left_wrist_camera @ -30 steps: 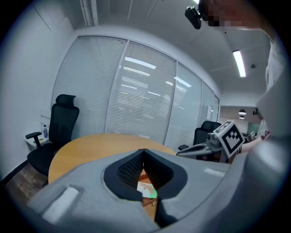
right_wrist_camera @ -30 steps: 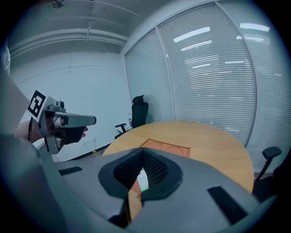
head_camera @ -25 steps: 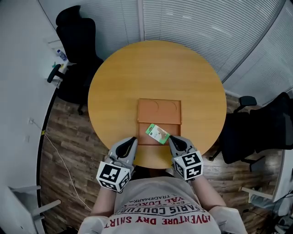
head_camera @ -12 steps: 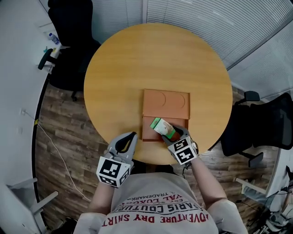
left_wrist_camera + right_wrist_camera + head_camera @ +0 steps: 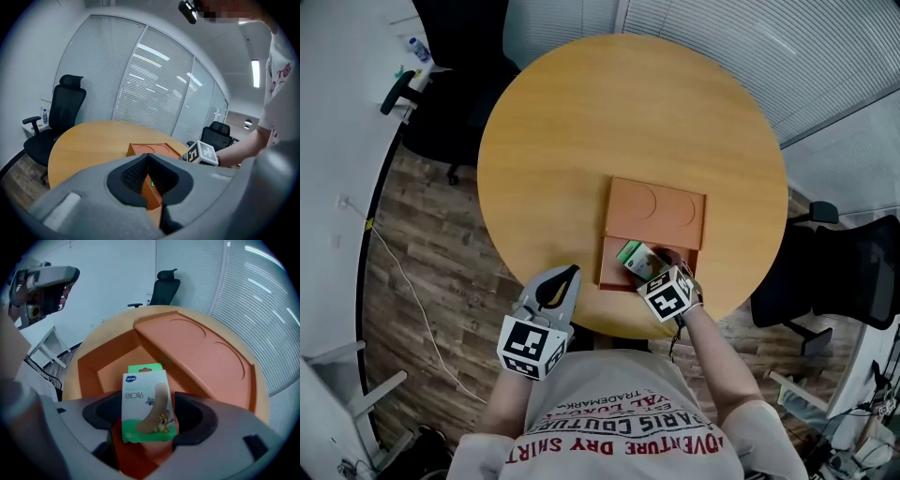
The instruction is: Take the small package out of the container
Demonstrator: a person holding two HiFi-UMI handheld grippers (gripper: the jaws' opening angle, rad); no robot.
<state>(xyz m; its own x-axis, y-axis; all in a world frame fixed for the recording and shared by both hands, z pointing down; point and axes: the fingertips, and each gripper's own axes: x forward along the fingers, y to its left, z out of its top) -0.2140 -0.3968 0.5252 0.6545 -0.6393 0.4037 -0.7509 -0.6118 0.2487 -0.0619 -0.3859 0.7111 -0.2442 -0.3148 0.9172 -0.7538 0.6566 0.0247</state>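
Small package [image 5: 145, 404]: white over green, beige strip print. Container [image 5: 656, 208]: orange. Table [image 5: 581, 122]: tan woodgrain.

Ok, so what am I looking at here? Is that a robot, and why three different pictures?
There is no robot here: a person holds a hand-held gripper in each hand. The head view comes from a camera on the person's head, looking down at a round wooden table. The other two views come from a camera riding on each gripper, looking along its jaws. On the table sits an orange container. The right gripper reaches into its open compartment. Its jaws have just been opening, and a small package, picturing a plaster, stands between them unclamped. The left gripper hovers at the table's near edge, jaws together, holding nothing.
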